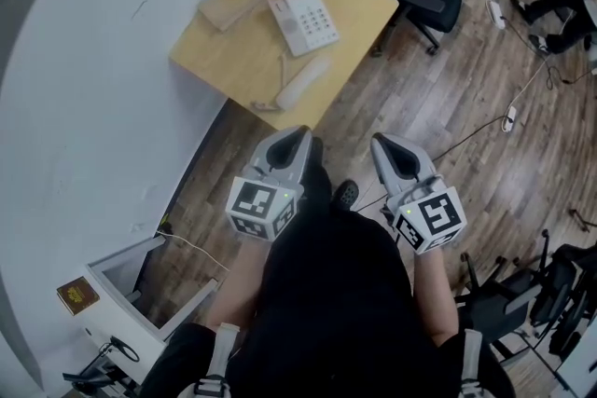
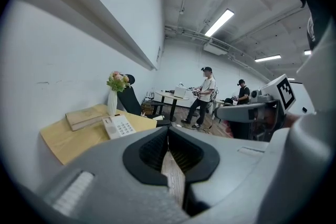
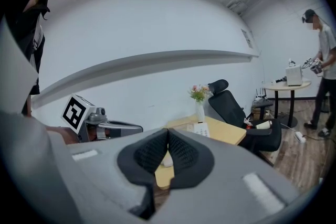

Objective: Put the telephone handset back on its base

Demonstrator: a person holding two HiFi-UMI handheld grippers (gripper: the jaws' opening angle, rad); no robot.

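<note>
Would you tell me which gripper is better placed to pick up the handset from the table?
Probably the left gripper: in the head view the handset lies just ahead of it, while the right gripper is further off over the floor. Both are shut and must open first.

From the head, one camera looks steeply down on the left hand-held gripper (image 1: 297,137) and right hand-held gripper (image 1: 387,144), the counter (image 1: 233,51) well ahead of both. Each gripper view sits behind its own jaws, facing almost level; all three share that distant counter.
</note>
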